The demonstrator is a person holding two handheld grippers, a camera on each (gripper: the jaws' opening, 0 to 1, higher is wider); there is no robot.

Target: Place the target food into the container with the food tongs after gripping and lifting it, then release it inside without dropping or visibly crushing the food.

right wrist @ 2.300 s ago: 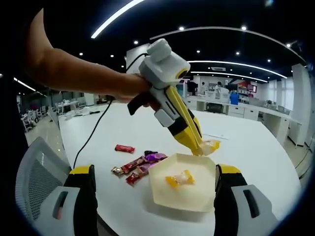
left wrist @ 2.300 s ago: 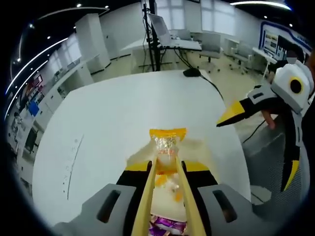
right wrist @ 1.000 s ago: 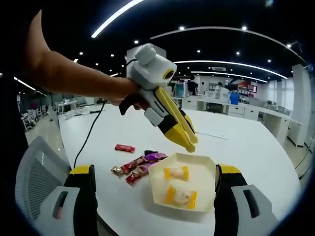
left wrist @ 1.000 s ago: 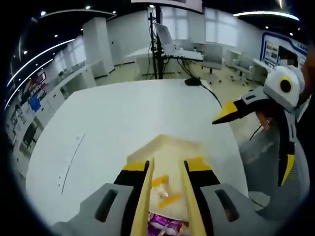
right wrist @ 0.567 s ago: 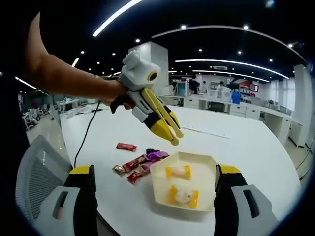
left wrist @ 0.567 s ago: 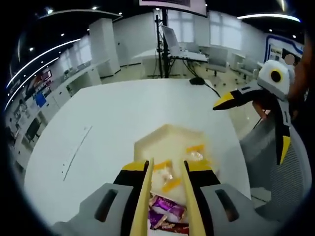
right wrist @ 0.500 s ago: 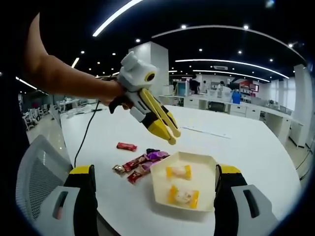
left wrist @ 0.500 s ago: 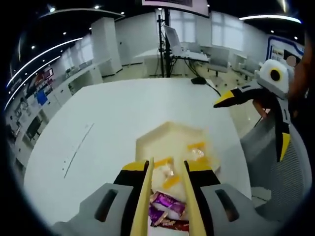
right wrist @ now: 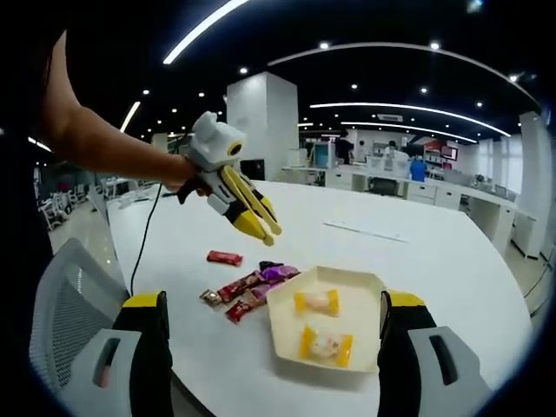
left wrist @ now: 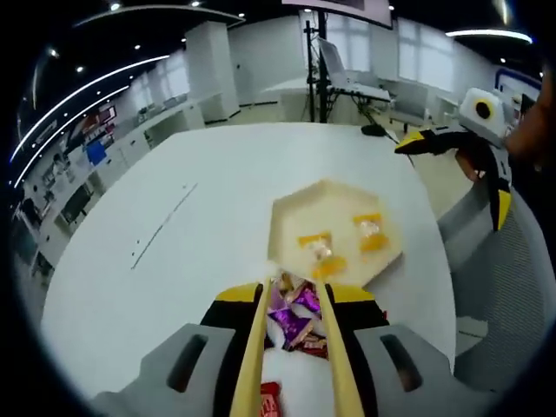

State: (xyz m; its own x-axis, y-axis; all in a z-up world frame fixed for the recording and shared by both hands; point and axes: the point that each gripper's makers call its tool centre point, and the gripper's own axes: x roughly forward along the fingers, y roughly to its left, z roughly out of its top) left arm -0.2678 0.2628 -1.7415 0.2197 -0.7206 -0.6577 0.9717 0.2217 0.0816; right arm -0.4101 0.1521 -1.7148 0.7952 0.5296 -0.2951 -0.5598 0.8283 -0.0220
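A cream hexagonal tray holds two yellow-wrapped candies; the tray with both candies also lies ahead in the left gripper view. My left gripper is open, its yellow tongs empty, hovering over a pile of purple and red wrapped candies. In the right gripper view the left gripper hangs above and left of the pile, held by a person's hand. My right gripper stands wide open near the table edge, empty.
A lone red candy lies left of the pile, and a red one lies between the tongs' bases. A grey mesh chair stands at the table edge. A black cable crosses the white table. The right gripper shows at right.
The left gripper let go of a yellow candy into the tray, then drew back from the tray to above the candy pile. The right gripper stayed still.
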